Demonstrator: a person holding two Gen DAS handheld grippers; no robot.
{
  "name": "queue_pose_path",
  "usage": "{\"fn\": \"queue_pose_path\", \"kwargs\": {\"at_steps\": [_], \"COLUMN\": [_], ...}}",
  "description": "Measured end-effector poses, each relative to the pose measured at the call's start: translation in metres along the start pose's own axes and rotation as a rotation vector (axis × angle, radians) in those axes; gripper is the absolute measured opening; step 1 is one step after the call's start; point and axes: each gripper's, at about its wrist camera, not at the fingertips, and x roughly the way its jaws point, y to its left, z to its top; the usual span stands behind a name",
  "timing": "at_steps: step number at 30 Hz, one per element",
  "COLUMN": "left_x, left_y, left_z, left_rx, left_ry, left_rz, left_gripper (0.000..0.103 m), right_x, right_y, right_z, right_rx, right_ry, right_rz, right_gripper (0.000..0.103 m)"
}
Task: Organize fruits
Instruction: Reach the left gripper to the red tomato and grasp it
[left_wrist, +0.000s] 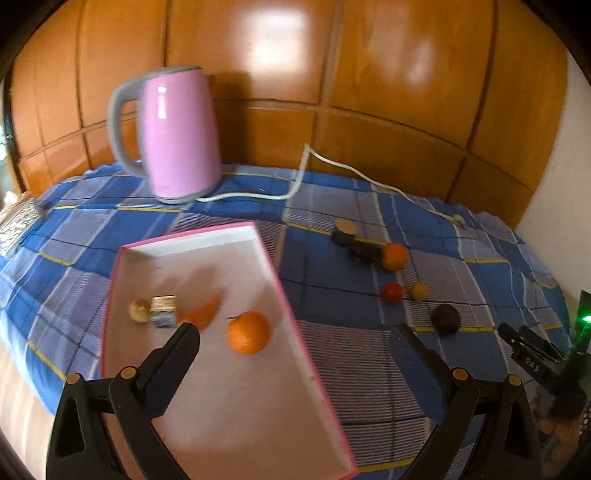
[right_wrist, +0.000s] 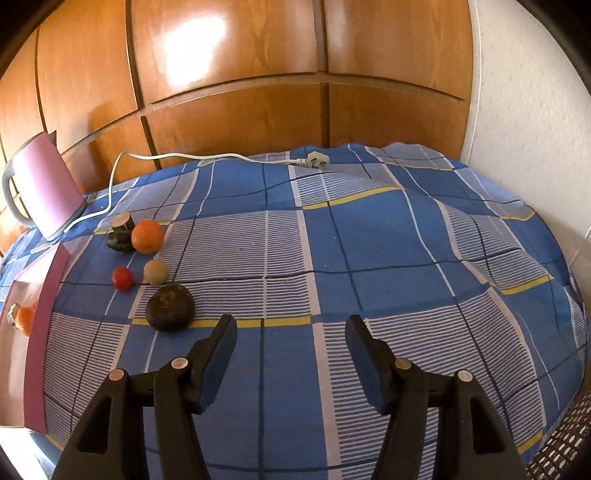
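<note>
1. The pink-rimmed tray (left_wrist: 207, 387) lies at the left of the checked cloth (right_wrist: 332, 258) that covers the surface. In the left wrist view it holds an orange (left_wrist: 248, 332) near its middle, a carrot-like piece (left_wrist: 201, 314) at 10 o'clock of that orange, a small foil-wrapped block (left_wrist: 163, 311) and a pale lump (left_wrist: 139, 310) further left.
2. The left gripper (left_wrist: 295, 339) hangs above the tray's right rim, jaws wide, nothing between them.
3. Loose fruit sits right of the tray. In the right wrist view, a dark round fruit (right_wrist: 170, 307) lies nearest; at 11 o'clock of it are a red ball-like fruit (right_wrist: 122, 278) and a tan one (right_wrist: 155, 272); beyond them a second orange (right_wrist: 147, 236) touches two dark stubby pieces (right_wrist: 120, 236).
4. The right gripper (right_wrist: 291, 328) points at bare cloth, the dark fruit at its 10 o'clock; jaws about half spread, empty.
5. Judged: all are light, round and prone to roll on soft cloth. The dark fruit looks rough-skinned and firm; take it across its widest middle. The small red one may be smooth, so centre it and close gently.
</note>
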Motion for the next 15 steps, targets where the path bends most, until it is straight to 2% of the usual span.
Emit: {"fn": "queue_pose_path", "kwargs": {"at_steps": [3, 5, 9, 11, 15], "left_x": [0.014, 0.023, 0.044, 0.059, 0.080], "left_y": [-0.016, -0.025, -0.042, -0.050, -0.066], "left_z": [0.006, 0.008, 0.012, 0.014, 0.017], "left_rx": [0.028, 0.043, 0.075, 0.078, 0.092], "left_ry": [0.028, 0.051, 0.097, 0.136, 0.172], "left_rz": [-0.010, -0.031, -0.061, -0.082, -0.104], "left_gripper": [0.101, 0.092, 0.082, 0.072, 0.063], "right_x": [0.000, 0.000, -0.001, 0.000, 0.000], "right_y": [-0.005, -0.008, -0.014, -0.017, -0.019], "right_z": [0.000, -0.001, -0.002, -0.002, -0.004], "right_rx": [0.010, 0.016, 0.031, 0.039, 0.044], "right_ry": [-0.002, -0.004, -0.004, -0.004, 0.002], "right_rz": [0.003, 0.003, 0.008, 0.009, 0.018], "right_gripper": [0.062, 0.062, 0.062, 0.062, 0.062]}}
